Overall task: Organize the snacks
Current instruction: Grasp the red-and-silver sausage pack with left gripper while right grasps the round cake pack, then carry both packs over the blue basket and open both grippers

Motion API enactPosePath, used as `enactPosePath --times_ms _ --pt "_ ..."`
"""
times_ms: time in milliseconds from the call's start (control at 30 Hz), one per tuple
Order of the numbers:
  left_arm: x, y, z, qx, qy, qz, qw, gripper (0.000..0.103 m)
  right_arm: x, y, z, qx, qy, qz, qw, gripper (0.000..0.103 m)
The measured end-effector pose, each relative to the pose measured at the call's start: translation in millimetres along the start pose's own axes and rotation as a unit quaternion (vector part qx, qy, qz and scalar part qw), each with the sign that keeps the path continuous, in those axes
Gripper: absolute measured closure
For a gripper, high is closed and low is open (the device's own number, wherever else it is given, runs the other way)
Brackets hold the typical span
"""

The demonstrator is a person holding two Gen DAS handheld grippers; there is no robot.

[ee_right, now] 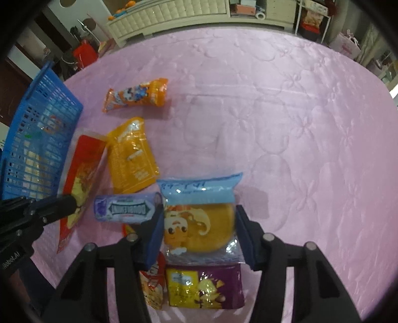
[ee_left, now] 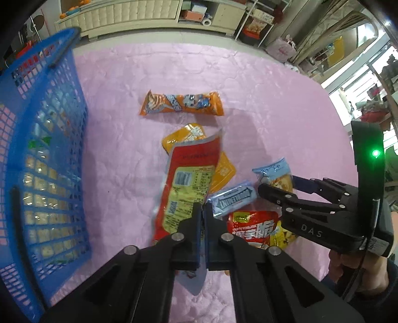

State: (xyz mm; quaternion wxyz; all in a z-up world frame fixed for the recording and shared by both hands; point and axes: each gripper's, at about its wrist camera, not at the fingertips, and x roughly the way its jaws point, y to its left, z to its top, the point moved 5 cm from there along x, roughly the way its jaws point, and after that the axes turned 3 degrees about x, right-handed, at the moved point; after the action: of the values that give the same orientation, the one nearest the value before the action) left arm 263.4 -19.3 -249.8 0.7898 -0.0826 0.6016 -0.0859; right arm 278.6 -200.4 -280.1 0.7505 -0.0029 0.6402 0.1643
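My left gripper is shut on the edge of a long red and yellow snack packet, lifted a little off the pink cloth; it also shows in the right wrist view. My right gripper is open, its fingers on either side of a blue-topped cake packet, also seen in the left wrist view. A blue mesh basket stands at the left with packets inside. A blue gum pack lies between the grippers.
An orange cartoon wrapper and a yellow pouch lie on the pink cloth. A red packet and a purple packet lie near me. Cabinets stand behind the table.
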Motion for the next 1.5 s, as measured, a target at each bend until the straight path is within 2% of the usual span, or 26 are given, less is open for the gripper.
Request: enactPosePath --times_ms 167,500,767,1100,1300,1500 --pt "-30.6 -4.9 -2.2 -0.001 -0.028 -0.007 0.9996 0.102 -38.9 5.6 -1.8 -0.004 -0.039 0.002 0.999 0.045" --pt "-116.4 -17.6 -12.2 0.001 -0.105 -0.027 0.9941 0.102 -120.7 56.9 -18.8 -0.049 -0.096 0.013 0.994 0.045" --pt "-183.8 5.8 -17.0 0.012 -0.163 -0.021 0.9863 0.102 -165.8 109.4 -9.8 -0.072 -0.136 0.043 0.987 0.045" --pt "-215.5 71.5 -8.5 -0.009 -0.182 0.007 0.9833 0.102 -154.7 187.9 23.2 -0.115 -0.142 0.075 0.98 0.045" --pt "-207.1 106.4 0.2 -0.029 -0.177 0.019 0.9836 0.102 -131.5 224.3 34.9 -0.129 -0.129 0.094 0.979 0.045" --pt "-182.3 129.6 13.0 -0.045 -0.16 0.027 0.9858 0.102 -104.2 248.6 43.8 -0.144 -0.107 0.094 0.979 0.045"
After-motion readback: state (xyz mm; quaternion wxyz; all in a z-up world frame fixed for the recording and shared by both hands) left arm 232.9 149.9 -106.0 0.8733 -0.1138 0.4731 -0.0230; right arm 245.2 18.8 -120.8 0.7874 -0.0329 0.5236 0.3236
